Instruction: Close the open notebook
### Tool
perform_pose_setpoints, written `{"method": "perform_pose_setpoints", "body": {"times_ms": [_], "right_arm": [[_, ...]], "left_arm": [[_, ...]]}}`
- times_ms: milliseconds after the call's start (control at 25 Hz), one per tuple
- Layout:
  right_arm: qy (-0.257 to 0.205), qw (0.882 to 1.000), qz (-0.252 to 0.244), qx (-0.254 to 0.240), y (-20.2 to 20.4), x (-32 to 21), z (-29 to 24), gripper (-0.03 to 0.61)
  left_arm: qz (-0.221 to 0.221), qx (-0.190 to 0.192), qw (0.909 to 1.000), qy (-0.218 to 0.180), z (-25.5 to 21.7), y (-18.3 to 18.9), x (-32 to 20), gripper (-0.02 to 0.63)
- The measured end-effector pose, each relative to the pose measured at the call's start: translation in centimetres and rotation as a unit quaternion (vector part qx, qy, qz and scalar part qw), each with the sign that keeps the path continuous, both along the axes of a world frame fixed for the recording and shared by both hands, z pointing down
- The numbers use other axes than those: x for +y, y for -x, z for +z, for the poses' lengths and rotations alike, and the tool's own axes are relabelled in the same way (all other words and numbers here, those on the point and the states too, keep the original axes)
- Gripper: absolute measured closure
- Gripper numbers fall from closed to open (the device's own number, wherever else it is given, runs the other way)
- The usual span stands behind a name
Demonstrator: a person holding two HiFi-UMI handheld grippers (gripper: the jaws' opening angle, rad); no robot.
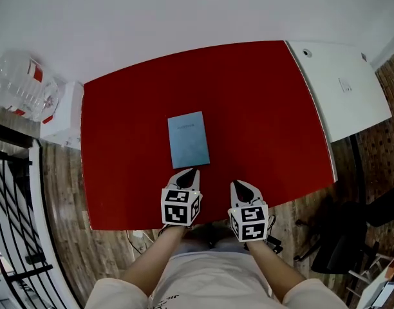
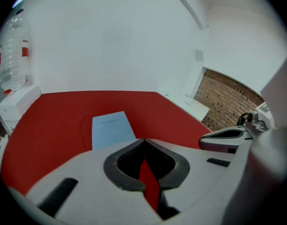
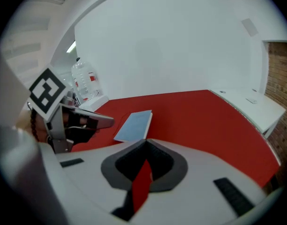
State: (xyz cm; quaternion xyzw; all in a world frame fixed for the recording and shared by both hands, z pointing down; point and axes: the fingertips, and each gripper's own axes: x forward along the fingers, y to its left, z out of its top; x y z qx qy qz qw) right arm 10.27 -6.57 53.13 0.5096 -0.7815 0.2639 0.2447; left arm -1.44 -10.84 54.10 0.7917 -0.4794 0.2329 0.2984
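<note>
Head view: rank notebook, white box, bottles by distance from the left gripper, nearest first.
1. notebook: on the red table, just ahead of the left gripper.
2. white box: beside the table's left edge.
3. bottles: far left, beyond the box.

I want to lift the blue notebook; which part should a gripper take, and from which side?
Probably the near short edge of the notebook, approached from the person's side. It lies closed and flat on the red table, and that thin edge faces the left gripper.
</note>
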Motion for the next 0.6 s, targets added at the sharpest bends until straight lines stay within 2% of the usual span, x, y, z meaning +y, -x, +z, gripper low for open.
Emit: {"method": "perform_pose_setpoints", "body": {"times_ms": [160,360,480,600], "right_arm": [[0.007,1.0,-0.019,0.005,1.6,1.0,-2.4,0.572],[0.003,0.999,-0.037,-0.015,3.8,2.2,-5.0,0.574],[-0.004,0.998,-0.048,-0.028,5.3,2.5,-6.2,0.574],[-0.012,0.997,-0.069,-0.031,6.8,3.1,-6.8,0.574]], "left_arm": [[-0.011,0.017,0.9997,-0.013,-3.4,0.8,3.0,0.606],[-0.038,0.02,0.9983,-0.039,-6.3,2.8,5.9,0.607],[-0.066,0.015,0.9959,-0.06,-7.1,4.3,6.9,0.607],[-0.093,0.017,0.9939,-0.057,-6.8,5.6,8.0,0.607]]}}
